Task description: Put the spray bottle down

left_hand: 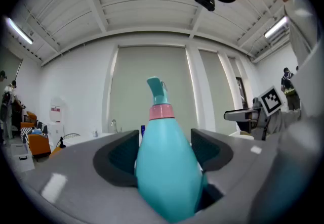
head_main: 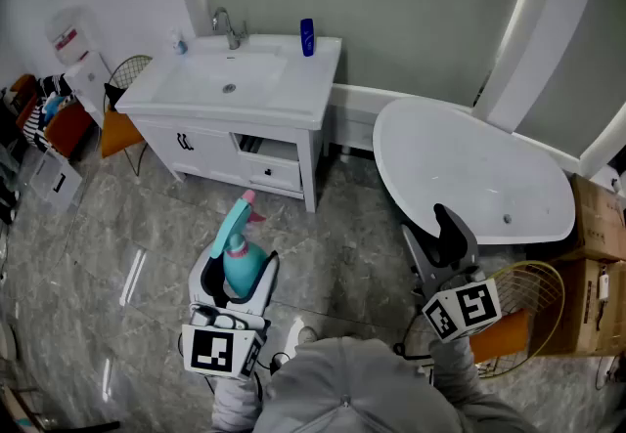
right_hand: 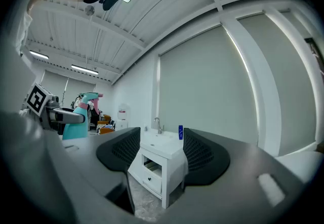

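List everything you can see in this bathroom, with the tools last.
spray bottle: one, teal with pink collar, upright between the left tool's jaws
vanity: one, white, back left, basin on top
faucet: one, metal, at the basin's back
small bottle: one, blue, on the vanity's back right corner
bathtub: one, white, right of the vanity
cardboard boxes: two, brown, right edge
wire chair: one, orange seat, near right
left tool: one, grey, shut on the spray bottle
right tool: one, grey, jaws apart, empty
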